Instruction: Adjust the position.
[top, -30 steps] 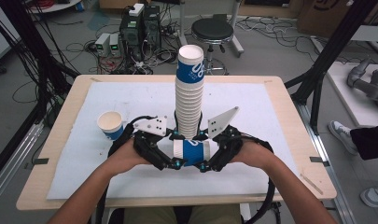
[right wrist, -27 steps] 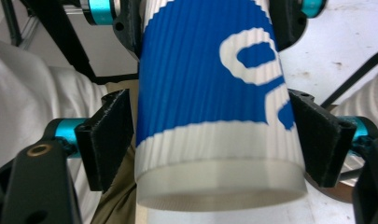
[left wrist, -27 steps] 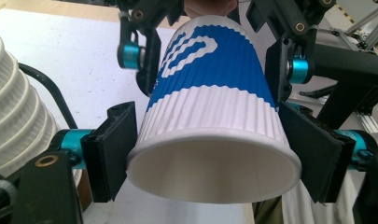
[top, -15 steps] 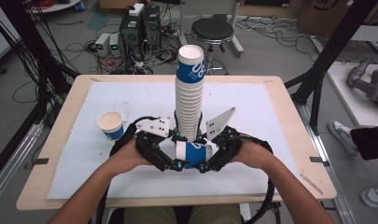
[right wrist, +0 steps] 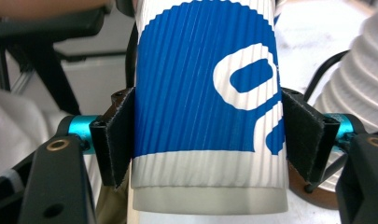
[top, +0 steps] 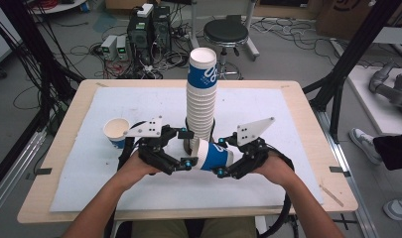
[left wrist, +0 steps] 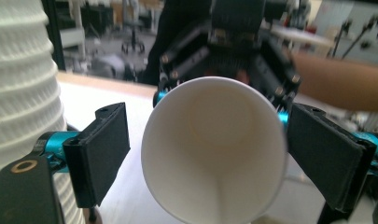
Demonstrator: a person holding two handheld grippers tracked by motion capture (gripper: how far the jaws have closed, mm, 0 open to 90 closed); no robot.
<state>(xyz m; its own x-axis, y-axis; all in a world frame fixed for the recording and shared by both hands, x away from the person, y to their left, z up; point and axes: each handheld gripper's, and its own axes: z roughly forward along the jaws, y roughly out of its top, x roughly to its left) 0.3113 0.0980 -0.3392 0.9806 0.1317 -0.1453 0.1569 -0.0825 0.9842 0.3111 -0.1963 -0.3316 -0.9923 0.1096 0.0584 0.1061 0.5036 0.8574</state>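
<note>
A blue-and-white ribbed paper cup (top: 213, 156) lies on its side in the air between both grippers, in front of a tall stack of the same cups (top: 201, 106). My right gripper (right wrist: 207, 135) is shut on the cup (right wrist: 196, 93) near its base, pads pressed to both sides. My left gripper (left wrist: 214, 158) faces the cup's open mouth (left wrist: 214, 154). Its jaws have just been opening and stand on either side of the rim, with a clear gap at the left pad (left wrist: 100, 154). In the high view the left gripper (top: 187, 148) is left of the cup and the right gripper (top: 221, 156) is right of it.
A single upright cup (top: 116, 131) stands on the white mat (top: 288, 183) at the left, close to the left hand. The stack rises just behind the grippers, seen as stack (left wrist: 23, 93) and stack (right wrist: 359, 70). The wooden table edge (top: 188, 214) runs along the front.
The right gripper's jaws closed onto the lying cup, then the left gripper's jaws spread away from its rim. The cup shifted slightly to the right. The hands barely moved.
</note>
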